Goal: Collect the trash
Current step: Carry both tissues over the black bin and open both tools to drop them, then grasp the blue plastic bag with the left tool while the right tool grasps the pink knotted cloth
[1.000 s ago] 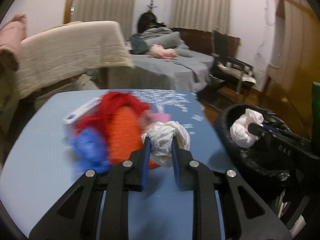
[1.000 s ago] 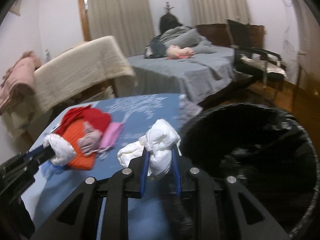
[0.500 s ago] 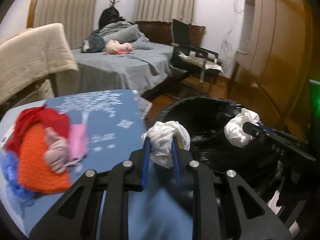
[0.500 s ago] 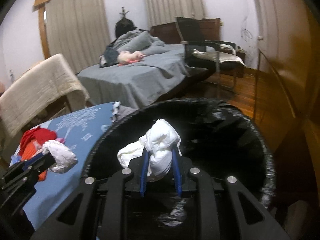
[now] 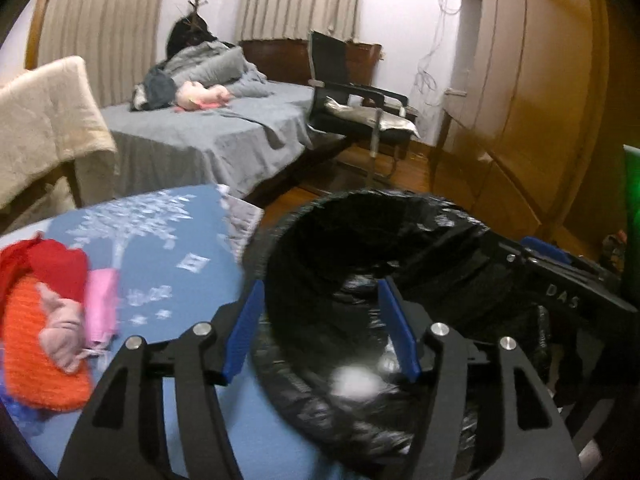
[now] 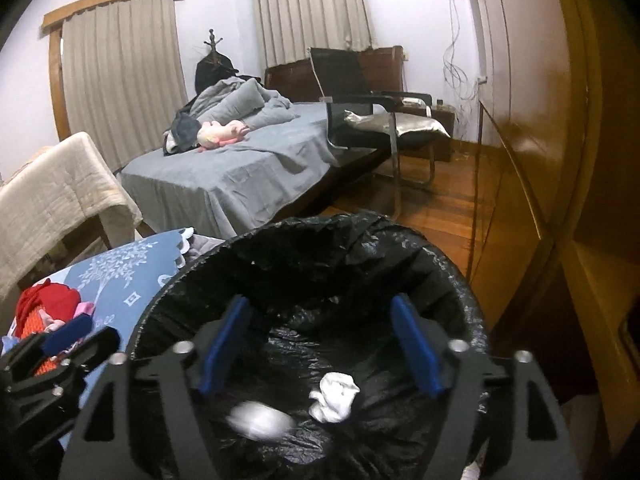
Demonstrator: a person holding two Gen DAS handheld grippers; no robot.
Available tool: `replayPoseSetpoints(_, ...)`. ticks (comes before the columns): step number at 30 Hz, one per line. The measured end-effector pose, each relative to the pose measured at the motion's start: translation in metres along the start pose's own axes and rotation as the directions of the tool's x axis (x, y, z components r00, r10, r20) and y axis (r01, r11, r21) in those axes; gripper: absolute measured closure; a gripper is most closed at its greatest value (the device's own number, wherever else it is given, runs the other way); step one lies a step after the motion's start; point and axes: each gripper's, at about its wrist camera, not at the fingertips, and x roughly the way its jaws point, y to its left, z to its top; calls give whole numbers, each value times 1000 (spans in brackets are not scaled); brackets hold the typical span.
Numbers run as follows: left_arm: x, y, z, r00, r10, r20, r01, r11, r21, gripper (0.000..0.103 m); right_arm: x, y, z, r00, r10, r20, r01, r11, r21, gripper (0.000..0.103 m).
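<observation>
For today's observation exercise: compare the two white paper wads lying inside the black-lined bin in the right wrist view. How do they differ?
The right paper wad is sharp, showing crumpled folds and points; the left paper wad is a smooth, blurred oval, perhaps still falling. The right one lies near the middle of the black-lined bin; the left one sits lower in the picture, closer to the camera. Both are white and lie free below open jaws, gripped by neither hand-held gripper.

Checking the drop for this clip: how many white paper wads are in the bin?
2. One crumpled wad lies on the black liner of the bin, right of centre; a blurred one is to its left. More may be hidden under the liner's folds.
</observation>
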Motion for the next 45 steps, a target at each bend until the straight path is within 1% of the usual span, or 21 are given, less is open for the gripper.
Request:
replayPoseSetpoints(2,-11,13,-2,999,49,19,-49,999,-7,39,-1,8,-1,1000,10,14,-10,1000,-13,9)
replayPoseSetpoints(3,-18,21,-3,996,81,28,-80,997,-17,37,-2,13,-1,1000,17,21,-17,1000,-22,7)
replayPoseSetpoints(4,-24,29,-3,994,103,34,-102,995,-23,36,-4,19,-2,999,26,27,-25,999,-33,6)
replayPoseSetpoints(7,-49,57,-11,975,217,58,-215,976,-31,33,-7,46,-4,996,87,29,-85,994,-73,6)
replayPoseSetpoints(8,-55,64,-12,969,240,60,-238,971,-33,32,-7,54,-5,994,105,27,-102,991,-82,6)
replayPoseSetpoints(10,-69,83,-17,954,294,59,-291,955,-49,32,-8,76,-8,988,153,17,-151,983,-104,6)
replayPoseSetpoints(11,-79,96,-22,942,330,58,-326,943,-67,32,-9,86,-10,985,174,12,-172,979,-111,6)
replayPoseSetpoints(12,-84,103,-24,935,350,58,-345,935,-77,32,-10,95,-11,980,197,5,-195,973,-120,6)
replayPoseSetpoints(14,-100,126,-30,910,411,55,-404,908,-109,32,-10,119,-17,969,247,-11,-246,958,-146,6)
replayPoseSetpoints(15,-104,132,-32,902,428,52,-419,900,-121,32,-11,132,-20,963,270,-20,-270,949,-161,6)
replayPoseSetpoints(18,-121,161,-42,868,496,32,-484,858,-172,33,-12,167,-31,945,326,-42,-327,922,-210,6)
replayPoseSetpoints(21,-131,190,-50,846,533,-4,-520,823,-227,34,-12,197,-42,929,364,-62,-368,895,-251,6)
replayPoseSetpoints(23,-133,204,-53,837,547,-22,-534,806,-254,35,-12,213,-50,924,376,-73,-381,884,-272,6)
replayPoseSetpoints(28,-123,216,-60,839,541,-61,-537,806,-249,38,-5,241,-63,920,381,-94,-390,868,-306,6)
replayPoseSetpoints(30,-117,218,-62,840,537,-78,-538,805,-248,41,-4,245,-65,922,376,-94,-386,867,-314,6)
replayPoseSetpoints(37,-106,221,-67,862,498,-92,-503,821,-269,45,3,251,-71,924,362,-120,-381,868,-319,6)
replayPoseSetpoints(38,-103,221,-67,867,488,-98,-495,828,-265,47,3,251,-71,925,361,-123,-381,867,-320,6)
replayPoseSetpoints(40,-97,221,-67,874,472,-116,-485,836,-255,56,4,252,-72,925,359,-127,-381,865,-327,6)
replayPoseSetpoints(41,-95,222,-67,881,457,-123,-473,842,-259,63,5,253,-73,924,359,-128,-381,864,-330,6)
replayPoseSetpoints(43,-94,223,-67,889,440,-125,-457,848,-267,67,5,254,-74,923,362,-133,-386,859,-337,6)
replayPoseSetpoints(45,-95,225,-67,892,436,-117,-451,850,-273,73,5,256,-74,921,364,-138,-389,855,-343,6)
